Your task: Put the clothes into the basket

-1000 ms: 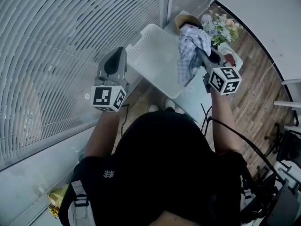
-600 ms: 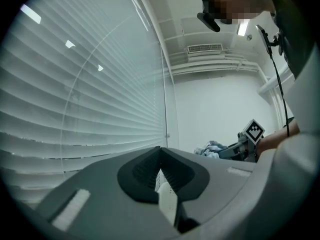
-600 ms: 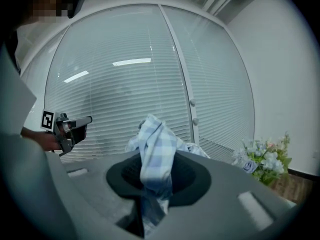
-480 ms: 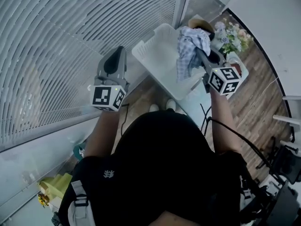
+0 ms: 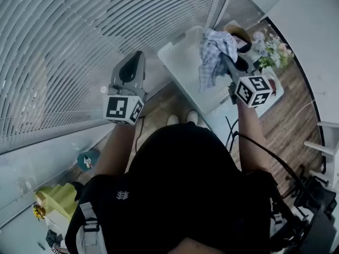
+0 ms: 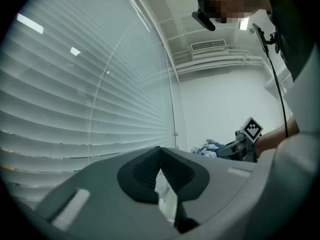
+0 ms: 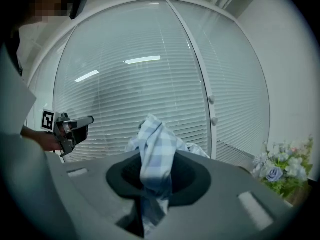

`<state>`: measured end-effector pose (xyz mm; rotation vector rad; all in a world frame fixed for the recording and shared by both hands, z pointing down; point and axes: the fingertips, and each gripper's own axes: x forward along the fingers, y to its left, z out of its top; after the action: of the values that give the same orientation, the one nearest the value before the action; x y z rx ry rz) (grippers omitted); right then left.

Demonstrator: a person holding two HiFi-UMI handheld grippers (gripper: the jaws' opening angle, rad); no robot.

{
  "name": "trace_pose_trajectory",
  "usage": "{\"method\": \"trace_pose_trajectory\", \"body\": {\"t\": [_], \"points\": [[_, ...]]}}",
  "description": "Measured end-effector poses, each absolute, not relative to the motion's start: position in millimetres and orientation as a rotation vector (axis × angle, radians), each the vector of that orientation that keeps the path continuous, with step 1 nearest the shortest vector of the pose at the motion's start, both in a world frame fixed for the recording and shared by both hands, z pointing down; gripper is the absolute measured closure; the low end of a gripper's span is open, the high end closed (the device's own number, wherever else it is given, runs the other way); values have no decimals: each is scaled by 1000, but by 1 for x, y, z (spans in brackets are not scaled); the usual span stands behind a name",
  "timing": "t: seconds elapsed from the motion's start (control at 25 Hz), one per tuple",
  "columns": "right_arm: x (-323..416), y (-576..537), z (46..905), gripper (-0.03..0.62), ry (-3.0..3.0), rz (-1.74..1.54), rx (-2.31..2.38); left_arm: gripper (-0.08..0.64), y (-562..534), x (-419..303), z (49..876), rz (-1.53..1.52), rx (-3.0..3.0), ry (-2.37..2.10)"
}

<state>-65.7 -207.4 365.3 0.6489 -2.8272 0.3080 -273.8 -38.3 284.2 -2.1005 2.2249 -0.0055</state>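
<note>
Two grippers show in the head view. The right gripper point(image 5: 224, 58) is clamped on a blue-and-white checked cloth point(image 5: 214, 54), which bunches over its jaw tips and hangs over the right side of the white basket point(image 5: 183, 62). The left gripper point(image 5: 139, 57) is well to the left, by the basket's left corner, jaws together on nothing. The cloth hides the right jaw tips and the basket's far right corner. Versus a second ago: same grip, the basket sits further right in frame, and a yellow thing point(image 5: 58, 201) has shown up on the floor, near left.

Left gripper view: the jaws meet at the tips, and I can't make out the pale strip lower between them. The right gripper point(image 6: 222, 151) and cloth point(image 6: 206, 146) sit far right.

Right gripper view: the cloth point(image 7: 155, 154) is pinched between the jaws and sticks up past them, tips buried. The left gripper point(image 7: 89, 120) is off to the left.
</note>
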Motion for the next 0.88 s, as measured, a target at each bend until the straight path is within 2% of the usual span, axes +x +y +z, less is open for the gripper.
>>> {"method": "trace_pose_trajectory", "body": {"t": [0.6,0.88], "points": [[-96,-183,380,499,-2811,291,513,554,-29,-287,297,0,-2080,2314],[-104,-182,413,499,-2779,332,463,554,-43,-287,322,-29,-2112,2330]]}}
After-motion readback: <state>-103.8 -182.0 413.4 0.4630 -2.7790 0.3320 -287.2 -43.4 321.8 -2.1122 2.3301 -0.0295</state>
